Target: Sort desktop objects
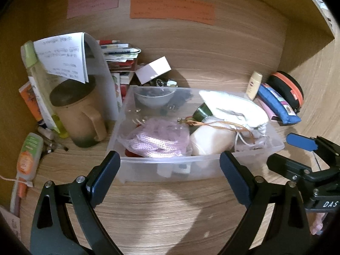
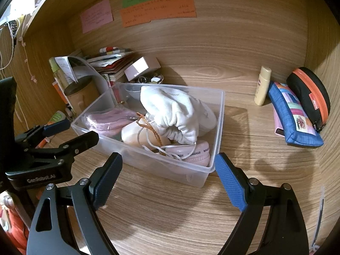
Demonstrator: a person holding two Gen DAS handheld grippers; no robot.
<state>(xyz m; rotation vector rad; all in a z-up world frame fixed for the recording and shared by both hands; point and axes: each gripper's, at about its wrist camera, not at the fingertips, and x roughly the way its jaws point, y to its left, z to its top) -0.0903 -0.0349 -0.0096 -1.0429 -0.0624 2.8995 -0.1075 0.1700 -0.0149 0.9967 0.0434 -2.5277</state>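
A clear plastic box (image 1: pixel 191 165) stands on the wooden desk and holds a white drawstring pouch (image 1: pixel 233 108), a pink cord bundle (image 1: pixel 159 138) and a cream bundle (image 1: pixel 212 140). My left gripper (image 1: pixel 170 161) is open just in front of the box's near wall, with nothing gripped. In the right wrist view my right gripper (image 2: pixel 167 159) is open at the near corner of the box (image 2: pixel 221 114), with its pads off the wall. Each gripper shows in the other's view, the right gripper (image 1: pixel 291 155) and the left gripper (image 2: pixel 72 132).
A blue pencil case (image 2: pixel 295 119), a black and orange round case (image 2: pixel 308 93) and a cream bottle (image 2: pixel 263 85) sit at the right wall. A brown mug (image 1: pixel 78 114), papers, stacked books, a white small box (image 1: pixel 153 70) and a tube (image 1: pixel 27 157) crowd the left. Coloured notes (image 1: pixel 172 8) hang on the back panel.
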